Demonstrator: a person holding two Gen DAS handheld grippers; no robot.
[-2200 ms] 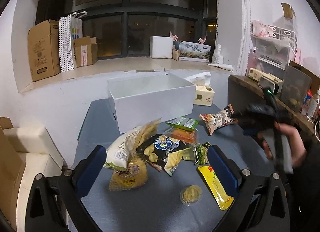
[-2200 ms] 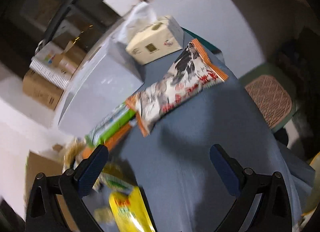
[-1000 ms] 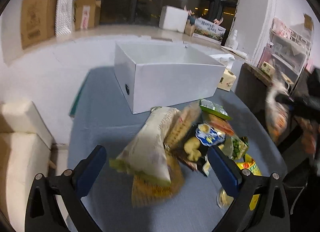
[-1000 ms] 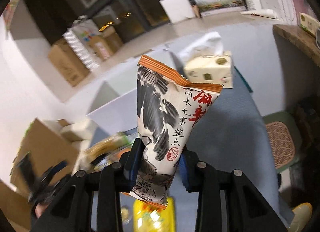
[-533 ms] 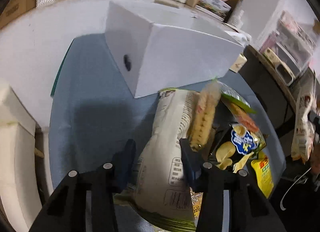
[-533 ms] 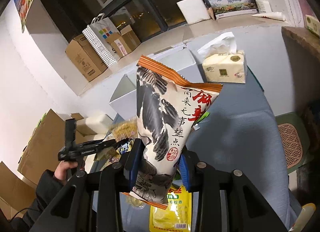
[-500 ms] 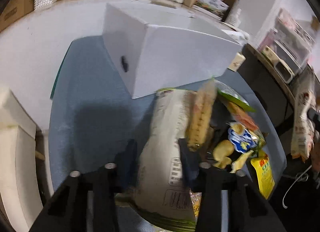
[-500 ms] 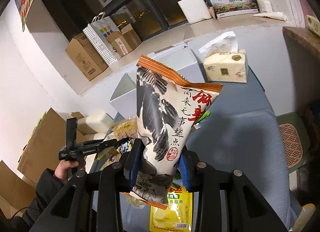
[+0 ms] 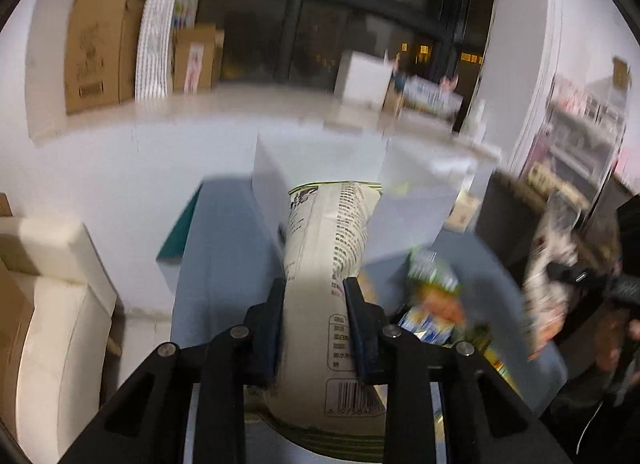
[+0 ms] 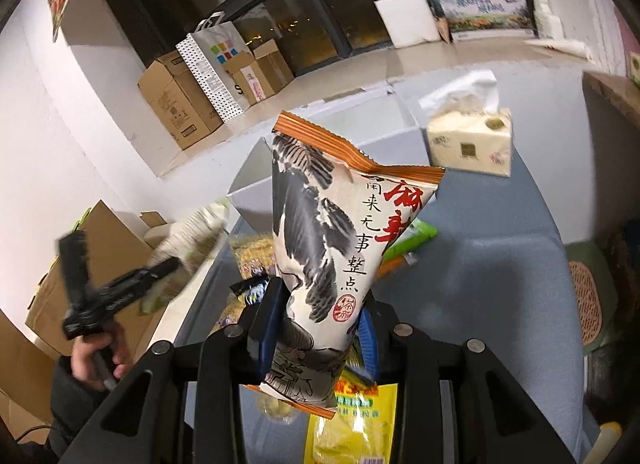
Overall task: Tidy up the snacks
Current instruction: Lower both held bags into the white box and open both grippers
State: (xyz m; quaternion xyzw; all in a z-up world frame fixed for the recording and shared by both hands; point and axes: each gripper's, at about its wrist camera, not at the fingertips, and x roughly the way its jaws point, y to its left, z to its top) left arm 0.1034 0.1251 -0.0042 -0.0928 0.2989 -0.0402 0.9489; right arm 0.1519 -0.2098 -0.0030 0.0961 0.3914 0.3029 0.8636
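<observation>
My left gripper (image 9: 316, 304) is shut on a tall cream snack bag (image 9: 328, 264) and holds it upright above the blue table, in front of the white open box (image 9: 272, 183). My right gripper (image 10: 320, 312) is shut on a white bag with black ink art and an orange top (image 10: 332, 244), held up over the table. The white box (image 10: 248, 191) lies behind it. Loose snacks stay on the table: a green and orange packet (image 9: 436, 284), a yellow packet (image 10: 352, 416), a yellow noodle bag (image 10: 252, 256). The left gripper with its bag (image 10: 120, 288) shows blurred at the left.
A tissue box (image 10: 472, 143) stands at the table's far right corner. Cardboard boxes (image 10: 180, 103) and a dotted paper bag (image 10: 212, 63) sit on the window ledge. A cream sofa (image 9: 48, 304) is left of the table. A woven stool (image 10: 584, 304) is at the right.
My left gripper has lifted the cream bag off the pile and swung up towards the white box. My right gripper holds its ink-art bag almost still.
</observation>
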